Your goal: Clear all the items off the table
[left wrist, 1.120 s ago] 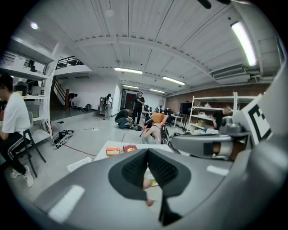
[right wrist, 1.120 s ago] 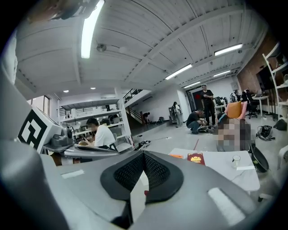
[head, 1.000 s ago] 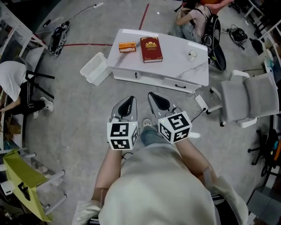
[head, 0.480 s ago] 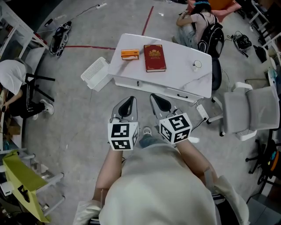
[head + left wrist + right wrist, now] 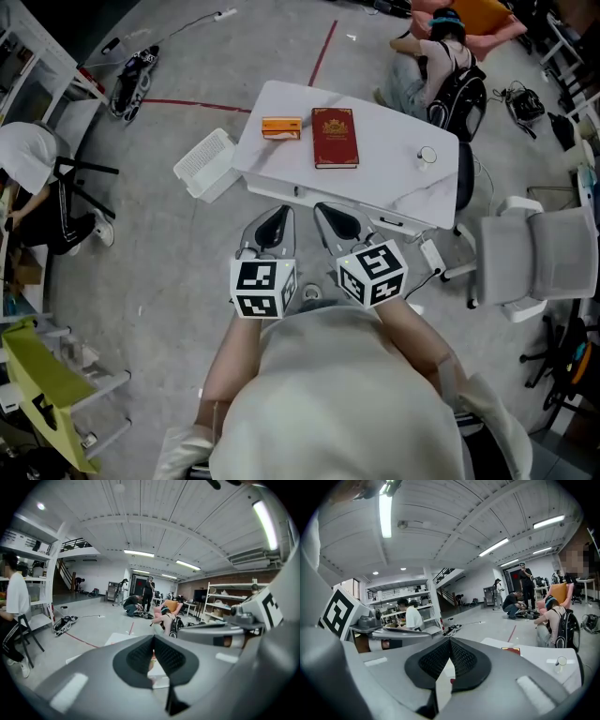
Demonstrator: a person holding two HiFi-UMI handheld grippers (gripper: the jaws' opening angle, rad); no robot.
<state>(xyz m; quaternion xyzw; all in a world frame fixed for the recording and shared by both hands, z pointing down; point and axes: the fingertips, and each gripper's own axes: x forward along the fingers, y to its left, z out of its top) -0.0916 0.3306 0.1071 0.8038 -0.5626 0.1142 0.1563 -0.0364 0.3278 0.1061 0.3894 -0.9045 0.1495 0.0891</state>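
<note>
Left gripper and right gripper: jaws pressed together, nothing between them, side by side at the near edge of the white marble-patterned table. On the tabletop are a small orange rectangular box, a dark red hardcover book just beside it, and a small round white object well apart to the right.

**Cream top, grey tools, chequered cubes**

The person wears a loose cream top with wide sleeves of the same pale cloth. The left hand-held gripper and the right hand-held gripper look alike. Each has a smooth light-grey shell tapering to rounded jaws, lined with black pads of fine ribbed texture. At the back of each sits a white block, the left cube and the right cube. Both are printed with bold black square markers on every face that shows.
</note>
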